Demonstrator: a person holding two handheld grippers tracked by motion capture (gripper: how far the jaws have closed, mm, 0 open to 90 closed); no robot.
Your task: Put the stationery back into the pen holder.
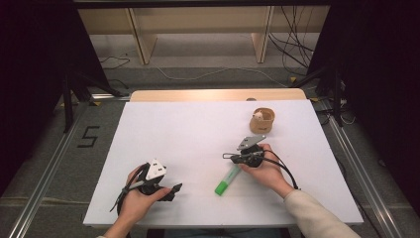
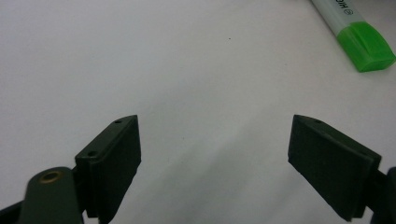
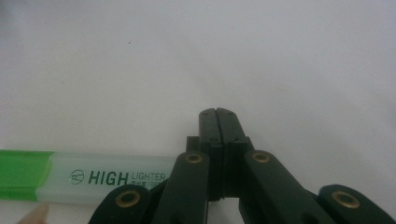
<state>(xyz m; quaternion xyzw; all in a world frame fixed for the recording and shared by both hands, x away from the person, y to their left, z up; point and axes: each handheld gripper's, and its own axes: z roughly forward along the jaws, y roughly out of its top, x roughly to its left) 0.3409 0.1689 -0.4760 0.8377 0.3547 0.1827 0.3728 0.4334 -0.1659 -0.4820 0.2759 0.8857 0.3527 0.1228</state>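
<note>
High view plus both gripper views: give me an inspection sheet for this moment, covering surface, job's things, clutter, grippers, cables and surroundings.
Surface: white table top, plain, with a wooden strip along its far edge.
Job's things: green highlighter lying flat, capped end toward the person, right beside the right gripper; its print reads HIGHLIGHTER in the right gripper view.
Clutter: small wooden cup standing at the far right, something pale inside, too small to tell.
Grippers: left gripper open over bare table, holding nothing; right gripper with fingers pressed together, the highlighter beside them, not between.
Cables: a black cable trails from each gripper; more cables lie on the floor beyond the table.
Surroundings: wooden frame legs, metal floor rails, a "5" marked on the floor.
</note>
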